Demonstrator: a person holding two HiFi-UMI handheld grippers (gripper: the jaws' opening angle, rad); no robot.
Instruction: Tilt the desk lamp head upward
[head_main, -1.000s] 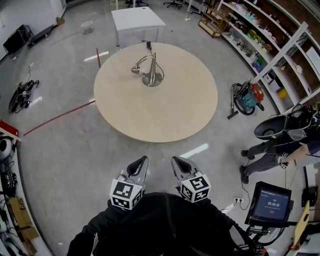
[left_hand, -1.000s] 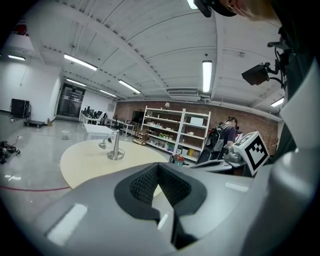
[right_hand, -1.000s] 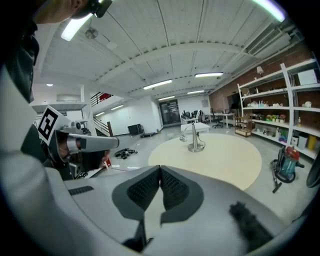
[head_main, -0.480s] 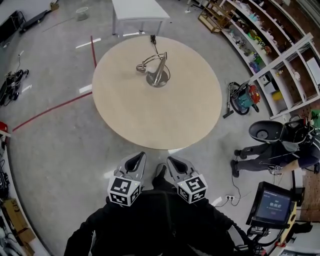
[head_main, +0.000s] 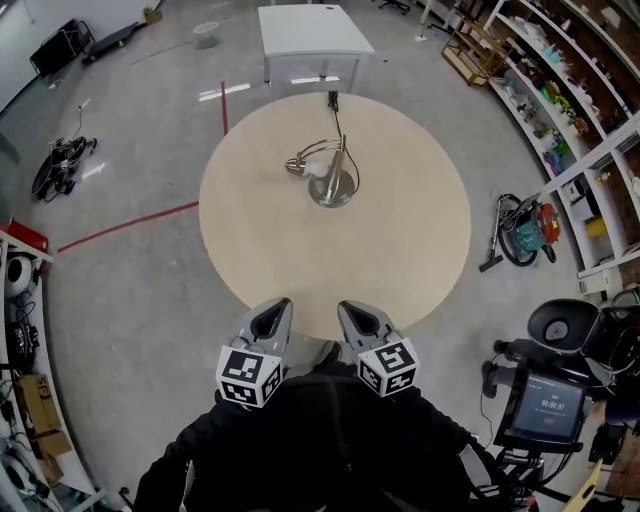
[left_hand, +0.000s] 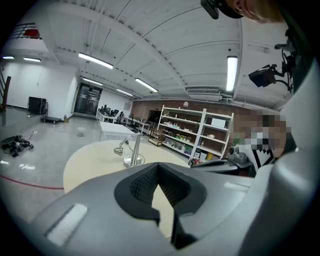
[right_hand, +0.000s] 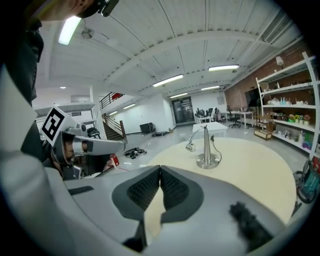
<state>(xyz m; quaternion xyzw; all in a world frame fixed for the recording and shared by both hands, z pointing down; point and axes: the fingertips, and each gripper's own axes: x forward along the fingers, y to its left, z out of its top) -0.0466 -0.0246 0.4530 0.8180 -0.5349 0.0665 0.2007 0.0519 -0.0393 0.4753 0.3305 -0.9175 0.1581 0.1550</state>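
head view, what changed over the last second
The person stepped forward: the round table now reaches the tips of the left gripper and right gripper, where bare floor lay between them before. Both grippers stayed shut, empty and side by side; the desk lamp stands untouched, its head drooping.

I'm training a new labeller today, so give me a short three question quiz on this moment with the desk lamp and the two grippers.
1. True or false: the left gripper is shut on the desk lamp that stands on the round table.
2. In the head view, which way does the lamp head lie from the lamp base? A: left. B: right. C: nearer the person.
3. Short answer: how do the jaws of the right gripper stand?

Key:
1. False. It is shut on nothing, by the table's near edge, well short of the lamp.
2. A.
3. Shut, with nothing between them.
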